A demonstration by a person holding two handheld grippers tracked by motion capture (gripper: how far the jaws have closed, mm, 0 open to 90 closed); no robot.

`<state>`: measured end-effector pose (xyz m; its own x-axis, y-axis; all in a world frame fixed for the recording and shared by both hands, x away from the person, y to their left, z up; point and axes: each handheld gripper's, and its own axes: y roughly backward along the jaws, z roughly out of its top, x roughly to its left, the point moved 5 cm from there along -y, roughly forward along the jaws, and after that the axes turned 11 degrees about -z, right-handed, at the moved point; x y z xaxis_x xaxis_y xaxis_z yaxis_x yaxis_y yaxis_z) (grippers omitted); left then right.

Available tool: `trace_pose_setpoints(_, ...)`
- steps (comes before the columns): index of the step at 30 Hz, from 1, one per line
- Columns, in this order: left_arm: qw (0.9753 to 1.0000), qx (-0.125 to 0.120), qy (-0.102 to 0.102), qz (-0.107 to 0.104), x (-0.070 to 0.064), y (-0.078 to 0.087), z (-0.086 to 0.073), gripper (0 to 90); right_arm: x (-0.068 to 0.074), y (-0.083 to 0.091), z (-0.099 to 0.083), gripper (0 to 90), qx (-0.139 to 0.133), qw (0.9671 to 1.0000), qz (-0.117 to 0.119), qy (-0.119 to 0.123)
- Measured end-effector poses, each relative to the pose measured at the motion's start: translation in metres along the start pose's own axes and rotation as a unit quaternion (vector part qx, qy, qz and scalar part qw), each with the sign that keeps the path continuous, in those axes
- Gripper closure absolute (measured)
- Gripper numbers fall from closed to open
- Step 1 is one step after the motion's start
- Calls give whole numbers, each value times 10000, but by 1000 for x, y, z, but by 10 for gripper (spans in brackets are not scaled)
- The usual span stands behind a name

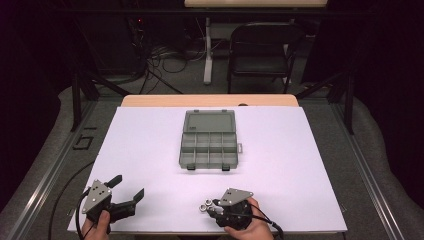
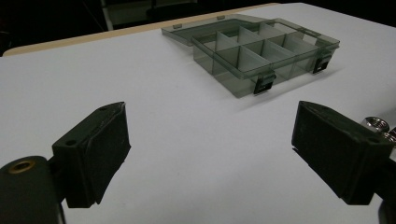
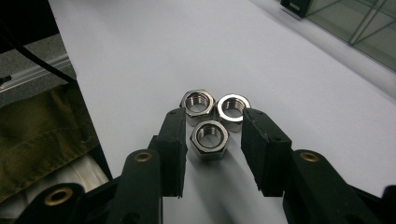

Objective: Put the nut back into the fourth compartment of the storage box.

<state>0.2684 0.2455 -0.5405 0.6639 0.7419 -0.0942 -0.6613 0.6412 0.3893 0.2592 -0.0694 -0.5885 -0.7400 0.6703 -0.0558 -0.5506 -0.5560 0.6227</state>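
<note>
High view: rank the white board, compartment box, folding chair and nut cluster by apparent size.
1. white board
2. folding chair, though it stands farther off
3. compartment box
4. nut cluster

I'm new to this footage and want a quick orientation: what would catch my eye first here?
Three shiny steel hex nuts sit clustered at the near edge of the white table, with the right claw open around the nearest one. At the table's middle lies an open, smoky plastic compartment box, its lid folded back and its compartments looking empty. The left claw hangs wide open at the near left, holding nothing.
</note>
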Motion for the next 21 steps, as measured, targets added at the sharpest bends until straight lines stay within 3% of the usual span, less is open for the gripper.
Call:
trace_pose_setpoints(8, 10000, 6, -22, 17, 0, 1, 0, 120, 6, -6, -1, 656, 157, 9998, -97, 124)
trace_pose_setpoints(13, 10000, -19, -20, 32, 1, 1, 0, 123, 7, -8, -1, 663, 203, 9997, -141, 51)
trace_pose_setpoints(21, 10000, 29, -25, 30, 1, 1, 0, 128, 9, -11, -1, 679, 250, 9994, -201, 131)
